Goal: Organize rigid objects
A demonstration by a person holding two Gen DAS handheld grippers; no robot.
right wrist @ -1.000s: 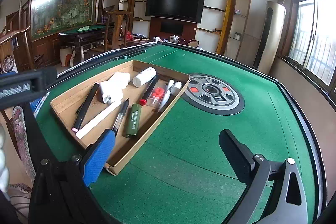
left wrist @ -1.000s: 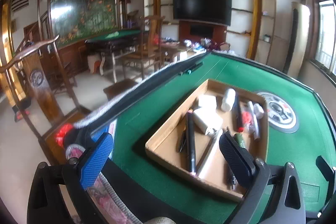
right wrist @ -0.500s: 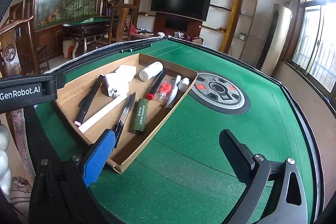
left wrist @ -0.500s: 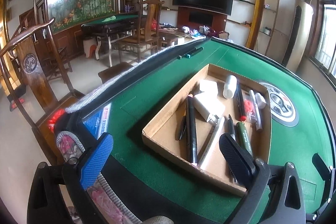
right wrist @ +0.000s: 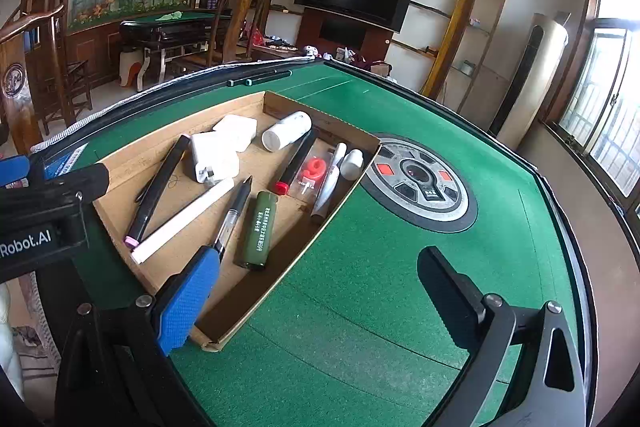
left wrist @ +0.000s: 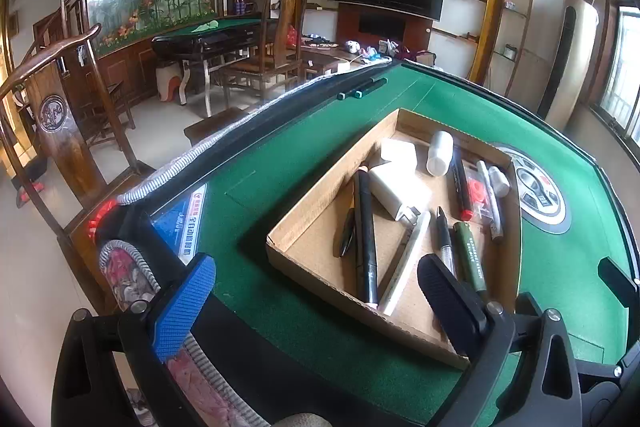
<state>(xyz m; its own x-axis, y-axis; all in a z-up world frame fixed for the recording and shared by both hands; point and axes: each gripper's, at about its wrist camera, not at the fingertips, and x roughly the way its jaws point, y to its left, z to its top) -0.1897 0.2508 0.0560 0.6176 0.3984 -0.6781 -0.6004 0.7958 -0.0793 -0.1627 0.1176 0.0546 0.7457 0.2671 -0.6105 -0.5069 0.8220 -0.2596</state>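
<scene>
A shallow cardboard tray (left wrist: 320, 203) (right wrist: 120, 167) lies on the green felt table. In it lie a long black marker (left wrist: 366, 235) (right wrist: 158, 189), a white stick (right wrist: 184, 219), a white charger (left wrist: 400, 191) (right wrist: 214, 157), a white bottle (right wrist: 286, 135), a clear pen (right wrist: 232, 219), a green tube (right wrist: 260, 231), a red-capped marker (right wrist: 296, 167) and a red clip (right wrist: 314, 169). My left gripper (left wrist: 316, 303) is open and empty above the tray's near corner. My right gripper (right wrist: 316, 291) is open and empty over the tray's near right edge.
Two dark green pens (left wrist: 362, 89) (right wrist: 260, 79) lie on the felt near the far rim. A round control panel (right wrist: 420, 183) sits mid-table right of the tray. Wooden chairs (left wrist: 60, 107) and a second table (left wrist: 208, 35) stand to the left.
Both grippers have drawn back and risen a little, so the tray shows more fully in both views. Nothing in the tray has moved.
</scene>
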